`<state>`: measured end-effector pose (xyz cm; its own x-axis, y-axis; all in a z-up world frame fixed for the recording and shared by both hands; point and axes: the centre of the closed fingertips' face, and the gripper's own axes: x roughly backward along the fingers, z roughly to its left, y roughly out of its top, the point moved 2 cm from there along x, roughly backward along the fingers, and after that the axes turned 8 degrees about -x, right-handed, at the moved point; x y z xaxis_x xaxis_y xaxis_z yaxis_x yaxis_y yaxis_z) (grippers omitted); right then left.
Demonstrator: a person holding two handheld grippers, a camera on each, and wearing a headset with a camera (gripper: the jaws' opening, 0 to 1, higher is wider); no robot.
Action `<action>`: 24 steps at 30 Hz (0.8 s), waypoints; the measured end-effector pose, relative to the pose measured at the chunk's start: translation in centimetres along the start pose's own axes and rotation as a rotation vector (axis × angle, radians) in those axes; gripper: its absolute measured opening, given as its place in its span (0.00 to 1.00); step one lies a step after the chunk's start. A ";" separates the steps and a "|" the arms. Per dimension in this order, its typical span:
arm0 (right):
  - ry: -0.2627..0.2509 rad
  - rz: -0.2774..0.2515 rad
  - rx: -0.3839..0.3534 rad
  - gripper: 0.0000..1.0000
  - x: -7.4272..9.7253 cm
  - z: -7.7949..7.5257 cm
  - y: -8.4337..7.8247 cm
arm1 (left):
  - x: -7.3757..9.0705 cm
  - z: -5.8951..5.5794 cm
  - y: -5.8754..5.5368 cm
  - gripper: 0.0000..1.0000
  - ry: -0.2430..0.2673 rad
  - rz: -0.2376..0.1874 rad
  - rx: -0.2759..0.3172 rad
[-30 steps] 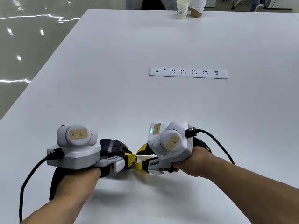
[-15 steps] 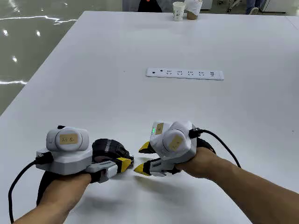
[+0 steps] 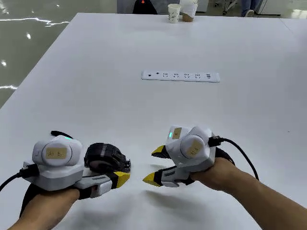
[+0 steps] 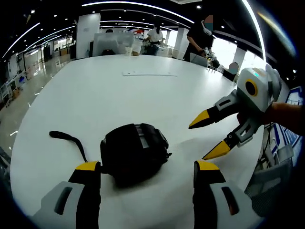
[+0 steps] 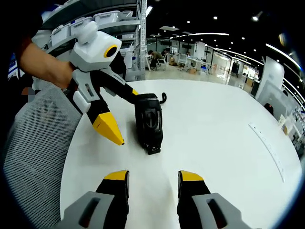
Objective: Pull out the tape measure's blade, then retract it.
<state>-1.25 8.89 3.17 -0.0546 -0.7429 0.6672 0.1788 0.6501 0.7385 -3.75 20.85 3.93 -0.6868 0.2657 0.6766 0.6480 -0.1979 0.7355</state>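
A black tape measure (image 3: 105, 157) lies on the white table (image 3: 144, 110), its blade inside the case and its black strap (image 4: 66, 139) trailing behind. My left gripper (image 3: 122, 170) is open, and the tape measure (image 4: 134, 151) sits between its yellow-tipped jaws, close to the left one and well apart from the right one. My right gripper (image 3: 155, 166) is open and holds nothing, a short way right of the tape measure. From the right gripper (image 5: 153, 175), the tape measure (image 5: 148, 121) lies straight ahead, with the left gripper (image 5: 127, 117) straddling it.
A white power strip (image 3: 181, 76) lies across the middle of the table. A paper cup (image 3: 174, 13) stands near the far edge. The table's left edge (image 3: 33, 76) drops to a shiny floor. A person (image 4: 200, 38) stands at the far end.
The two grippers, tips together at the tape measure's mouth a second ago, have drawn apart. The right gripper has backed off to the right with jaws spread.
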 end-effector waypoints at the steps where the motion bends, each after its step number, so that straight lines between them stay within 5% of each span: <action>1: -0.003 -0.003 -0.006 0.39 0.3 0.0 -0.1 | 0.1 0.0 -0.1 0.77 0.000 0.000 -0.006; 17: -0.119 -0.051 -0.100 0.53 4.6 -0.4 -2.5 | 1.9 -0.4 -0.6 0.83 -0.036 -0.032 -0.056; 24: -0.171 -0.096 -0.153 0.63 6.2 -0.1 -3.1 | 3.0 -0.7 -0.2 0.89 -0.044 -0.085 -0.061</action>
<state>-2.01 2.24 4.96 -0.2417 -0.7539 0.6109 0.3111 0.5361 0.7847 -6.20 21.00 5.79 -0.7223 0.3249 0.6105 0.5657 -0.2301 0.7919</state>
